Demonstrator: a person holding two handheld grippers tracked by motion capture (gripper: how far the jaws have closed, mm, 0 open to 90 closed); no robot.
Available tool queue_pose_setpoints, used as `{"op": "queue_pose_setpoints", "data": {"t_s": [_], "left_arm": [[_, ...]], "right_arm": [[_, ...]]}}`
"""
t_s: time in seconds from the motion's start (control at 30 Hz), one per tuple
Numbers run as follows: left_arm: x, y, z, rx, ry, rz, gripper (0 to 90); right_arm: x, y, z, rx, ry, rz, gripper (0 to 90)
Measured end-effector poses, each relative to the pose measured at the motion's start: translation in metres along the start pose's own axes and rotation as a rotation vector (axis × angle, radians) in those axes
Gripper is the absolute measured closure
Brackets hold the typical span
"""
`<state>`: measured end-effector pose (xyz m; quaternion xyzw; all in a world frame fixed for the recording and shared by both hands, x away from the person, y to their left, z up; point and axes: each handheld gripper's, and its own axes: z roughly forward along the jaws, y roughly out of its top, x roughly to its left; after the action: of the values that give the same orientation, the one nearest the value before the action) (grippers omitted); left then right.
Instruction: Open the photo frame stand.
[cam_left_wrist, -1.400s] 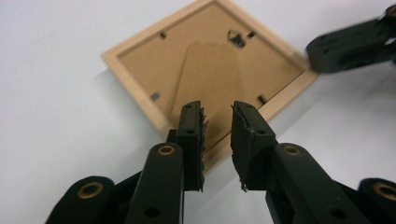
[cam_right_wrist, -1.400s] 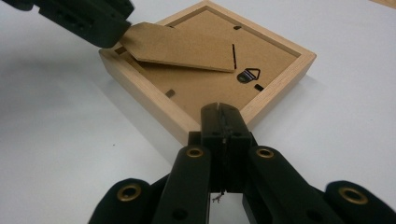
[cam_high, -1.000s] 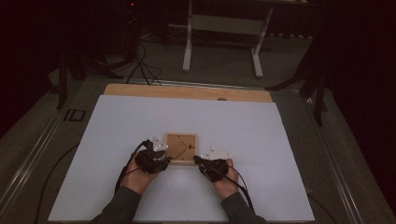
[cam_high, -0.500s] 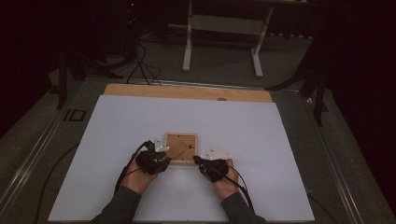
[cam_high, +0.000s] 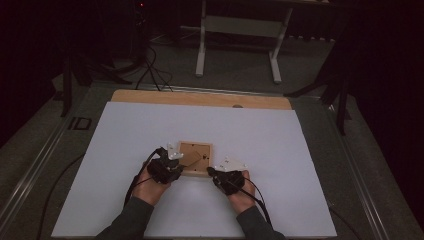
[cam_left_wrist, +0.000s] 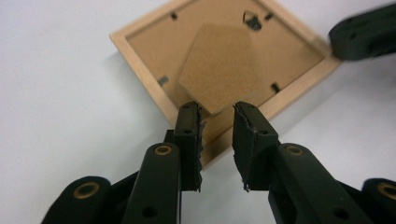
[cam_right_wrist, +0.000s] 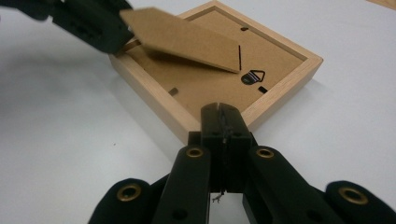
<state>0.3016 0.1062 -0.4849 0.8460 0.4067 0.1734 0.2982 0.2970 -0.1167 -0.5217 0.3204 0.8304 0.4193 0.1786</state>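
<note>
A light wooden picture frame (cam_high: 186, 172) lies face down on the white sheet, its brown backing up (cam_left_wrist: 154, 46) (cam_right_wrist: 280, 51). Its cardboard stand (cam_left_wrist: 219, 65) (cam_right_wrist: 187, 39) is tilted up off the backing. My left gripper (cam_left_wrist: 217, 112) (cam_high: 176, 161) is at the frame's near left corner. Its jaws have just been closing and stand a little apart, with the stand's pointed tip between them. My right gripper (cam_right_wrist: 219, 112) (cam_high: 210, 171) is shut with nothing in it, its tip against the frame's near right edge. It also appears as the black right gripper (cam_left_wrist: 364, 32) beyond the frame.
The white sheet (cam_high: 280, 150) covers a wooden table (cam_high: 200, 97) and is bare all round the frame. A white metal stand (cam_high: 240, 30) and cables lie on the dark floor beyond the table. A small hanger hook (cam_right_wrist: 252, 77) sits on the backing.
My left hand has shifted slightly at the frame's corner. The right hand and the frame have stayed put.
</note>
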Motion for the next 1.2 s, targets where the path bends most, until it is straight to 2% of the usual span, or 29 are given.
{"op": "queue_pose_setpoints", "data": {"t_s": [0.13, 0.2, 0.33, 0.43, 0.57, 0.93, 1.07, 1.2], "left_arm": [[0.000, 0.009, -0.003, -0.041, -0.057, -0.027, 69.6], [0.000, 0.013, -0.002, -0.051, -0.086, -0.053, 66.9], [0.006, 0.016, 0.002, -0.043, -0.159, -0.117, 61.1], [0.010, 0.017, 0.005, -0.039, -0.190, -0.148, 57.5], [0.016, 0.020, 0.010, -0.033, -0.207, -0.202, 53.2], [0.027, 0.028, 0.022, -0.007, -0.279, -0.340, 53.6], [0.031, 0.029, 0.024, 0.001, -0.276, -0.365, 54.4], [0.031, 0.030, 0.025, 0.008, -0.272, -0.369, 55.3]], "right_arm": [[0.000, 0.000, 0.000, 0.000, 0.000, 0.000, 89.6], [0.000, 0.000, 0.000, 0.000, -0.001, 0.002, 89.6], [0.000, 0.000, 0.000, -0.003, -0.001, -0.003, 89.5], [0.000, 0.000, 0.000, -0.002, 0.001, -0.002, 89.5], [0.000, 0.000, 0.000, 0.000, 0.000, 0.001, 89.2], [0.000, 0.000, 0.000, -0.001, 0.001, 0.002, 87.9], [0.000, 0.000, 0.000, -0.002, 0.002, 0.002, 87.6], [0.000, 0.000, 0.000, -0.002, 0.001, 0.001, 87.6]]}}
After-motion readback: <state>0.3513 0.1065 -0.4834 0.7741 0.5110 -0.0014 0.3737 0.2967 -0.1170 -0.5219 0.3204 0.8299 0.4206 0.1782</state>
